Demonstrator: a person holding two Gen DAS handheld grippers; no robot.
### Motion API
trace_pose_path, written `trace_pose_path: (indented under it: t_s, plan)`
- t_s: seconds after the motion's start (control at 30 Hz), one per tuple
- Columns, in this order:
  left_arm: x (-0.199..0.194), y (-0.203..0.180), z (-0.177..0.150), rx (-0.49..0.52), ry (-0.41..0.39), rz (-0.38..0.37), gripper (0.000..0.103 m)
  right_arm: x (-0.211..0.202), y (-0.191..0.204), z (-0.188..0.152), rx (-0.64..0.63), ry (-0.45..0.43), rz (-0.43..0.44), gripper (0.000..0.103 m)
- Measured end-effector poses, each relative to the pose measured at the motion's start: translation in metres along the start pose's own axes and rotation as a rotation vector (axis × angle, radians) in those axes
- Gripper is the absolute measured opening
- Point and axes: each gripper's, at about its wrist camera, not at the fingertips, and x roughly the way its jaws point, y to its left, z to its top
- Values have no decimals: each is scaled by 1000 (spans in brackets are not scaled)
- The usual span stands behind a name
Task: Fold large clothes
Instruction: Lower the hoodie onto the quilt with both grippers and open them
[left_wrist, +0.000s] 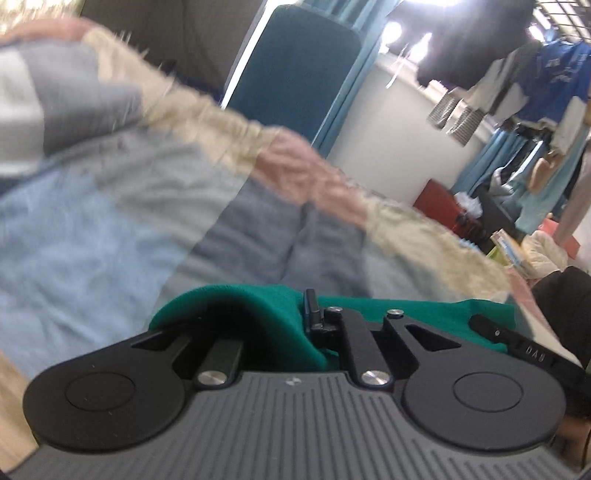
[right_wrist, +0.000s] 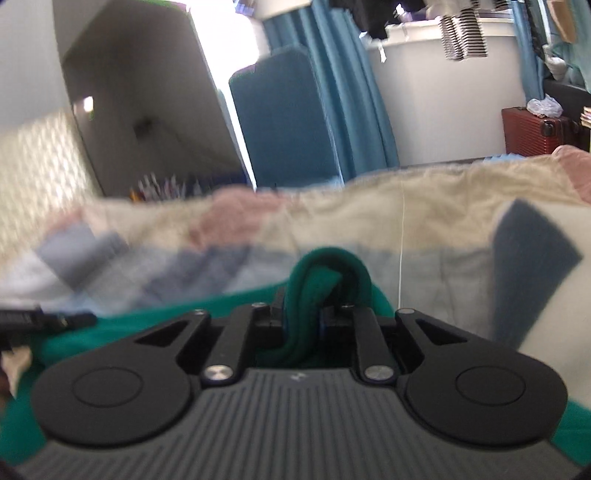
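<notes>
A green garment is bunched between the fingers of my left gripper, which is shut on it; the cloth drapes over the left finger and stretches right toward the other gripper. In the right wrist view my right gripper is shut on a thick fold of the same green garment, which spreads left and below the gripper. Both grippers hold it above a patchwork blanket of blue, grey, cream and pink, which also shows in the right wrist view.
A blue upholstered panel and teal curtains stand behind the bed. A red suitcase stands at the right. Clothes hang on a rack at the right, with boxes and bags below.
</notes>
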Motion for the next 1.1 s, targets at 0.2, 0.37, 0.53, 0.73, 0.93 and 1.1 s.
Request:
trace_pose_path:
  t_s: [0.2, 0.37, 0.53, 0.73, 0.93, 1.1]
  plan:
    - [-27, -9, -5, 12, 15, 14, 12, 13, -2, -12, 11, 11, 6, 18]
    - [-57, -26, -7, 39, -10, 22, 22, 13, -6, -16, 27, -6, 17, 18]
    - [-87, -33, -11, 7, -37, -4, 70, 4, -6, -16, 38, -25, 24, 21]
    - [-141, -44, -23, 24, -85, 20, 72, -43, 3, -16, 75, -59, 67, 49]
    - [-220, -69, -50, 49, -134, 15, 72, -129, 23, -20, -10, -137, 72, 49]
    - [-288, -96, -95, 72, -149, 9, 72, -210, 39, -33, -24, -140, 64, 49]
